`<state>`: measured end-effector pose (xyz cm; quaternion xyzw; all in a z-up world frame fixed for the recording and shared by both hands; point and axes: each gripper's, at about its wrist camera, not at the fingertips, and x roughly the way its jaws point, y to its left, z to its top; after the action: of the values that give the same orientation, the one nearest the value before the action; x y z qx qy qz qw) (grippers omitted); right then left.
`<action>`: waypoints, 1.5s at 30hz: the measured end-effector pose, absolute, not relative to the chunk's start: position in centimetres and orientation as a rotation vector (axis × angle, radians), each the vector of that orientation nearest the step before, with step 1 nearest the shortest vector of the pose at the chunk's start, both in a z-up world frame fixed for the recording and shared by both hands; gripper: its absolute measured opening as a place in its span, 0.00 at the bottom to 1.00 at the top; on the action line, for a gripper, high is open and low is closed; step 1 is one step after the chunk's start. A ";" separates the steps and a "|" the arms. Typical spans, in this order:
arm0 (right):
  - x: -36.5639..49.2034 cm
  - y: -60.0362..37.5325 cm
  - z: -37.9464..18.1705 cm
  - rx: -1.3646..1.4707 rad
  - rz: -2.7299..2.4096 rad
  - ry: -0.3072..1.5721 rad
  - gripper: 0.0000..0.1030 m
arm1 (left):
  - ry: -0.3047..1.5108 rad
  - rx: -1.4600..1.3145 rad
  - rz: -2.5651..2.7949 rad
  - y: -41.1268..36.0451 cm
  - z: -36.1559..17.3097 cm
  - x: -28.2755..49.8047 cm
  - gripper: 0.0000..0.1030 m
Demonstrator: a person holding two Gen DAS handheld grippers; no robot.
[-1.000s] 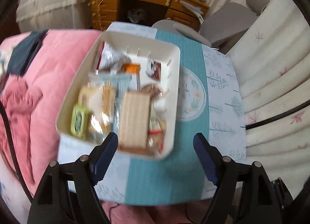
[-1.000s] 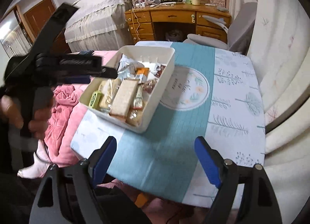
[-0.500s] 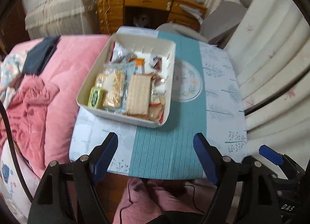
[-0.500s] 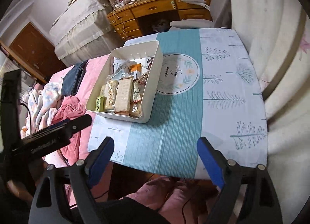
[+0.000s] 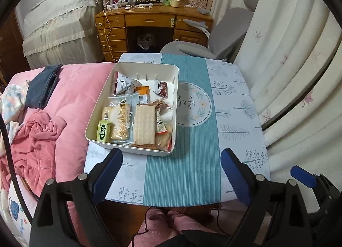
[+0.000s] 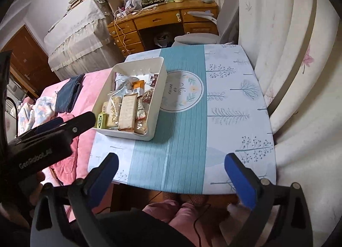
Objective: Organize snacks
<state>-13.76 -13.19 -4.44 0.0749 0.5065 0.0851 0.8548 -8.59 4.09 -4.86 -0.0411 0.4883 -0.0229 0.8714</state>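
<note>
**Both grippers spread and empty, bin of snacks ahead on table**

Left gripper: jaws spread wide, have just been opening, nothing between them. It hangs over the near edge of the table, at the lower centre of the left wrist frame. The bin, white and rectangular, lies just above the left finger, apart from it, its near wall close to the fingertip in the frame.

Right gripper: jaws spread wide, have just been opening, empty. In the right wrist frame the bin sits up and left of centre, well apart from the fingers, with bare teal cloth between.

Snacks fill the bin: a long cracker pack in the near middle, a small green packet in the near left corner, an orange bar and silver and brown wrappers toward the far end.

Edges: the bin sits along the table's left edge, next to the pink bed. Curtain runs close along the table's right side. Chair stands at the far edge.

Open room: the whole right half of the table and the near strip in front of the bin are bare cloth.
</note>
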 end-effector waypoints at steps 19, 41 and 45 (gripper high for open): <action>-13.0 -12.3 -3.8 0.163 0.134 1.003 1.00 | 0.984 -0.029 -0.067 3.6 -4.4 -7.4 0.99; -13.8 -10.9 -4.6 0.170 0.110 1.053 1.00 | 1.008 -0.057 -0.125 4.9 -5.0 -8.7 0.99; -13.8 -10.5 -4.8 0.161 0.118 1.062 1.00 | 1.014 -0.071 -0.119 5.3 -5.2 -8.8 0.99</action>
<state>-13.82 -10.53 -4.76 0.0768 0.5057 0.0559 0.8575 -8.80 5.31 -5.18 -0.0340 0.4851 -0.0571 0.8719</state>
